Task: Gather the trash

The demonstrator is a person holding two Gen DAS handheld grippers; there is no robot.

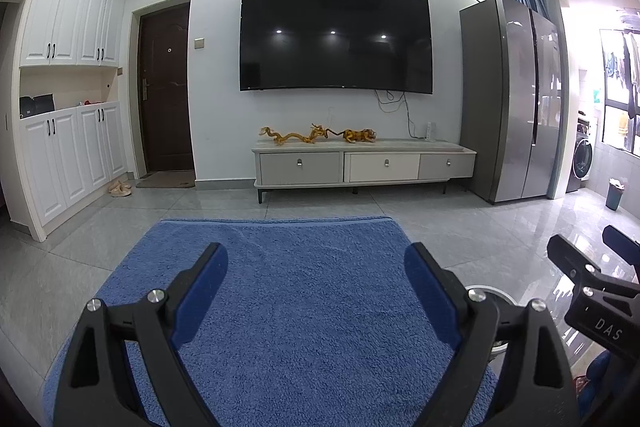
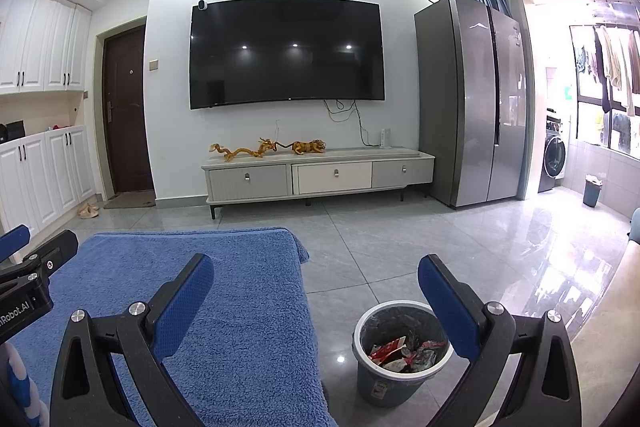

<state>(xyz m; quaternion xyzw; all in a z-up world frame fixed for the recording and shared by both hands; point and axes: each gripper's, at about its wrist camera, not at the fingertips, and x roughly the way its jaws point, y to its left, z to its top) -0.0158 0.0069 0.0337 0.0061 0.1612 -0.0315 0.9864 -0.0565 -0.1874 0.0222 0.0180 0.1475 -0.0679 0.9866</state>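
A grey trash bin (image 2: 394, 379) with a white rim stands on the floor right of the blue towel-covered surface (image 2: 240, 307). Red and white wrappers (image 2: 396, 349) lie inside it. My right gripper (image 2: 316, 291) is open and empty, above the towel's right edge and the bin. My left gripper (image 1: 316, 279) is open and empty over the blue towel (image 1: 300, 307). The bin's rim (image 1: 486, 290) peeks out behind the left gripper's right finger. The right gripper shows at the right edge of the left wrist view (image 1: 592, 291); the left gripper shows at the left edge of the right wrist view (image 2: 28, 267).
A TV (image 2: 286, 53) hangs above a low cabinet (image 2: 320, 175) with golden figurines. A steel fridge (image 2: 468, 99) stands to the right, white cupboards (image 1: 68, 131) and a dark door (image 1: 166, 91) to the left. A second bin (image 2: 592, 191) stands by the washing machine (image 2: 554, 157).
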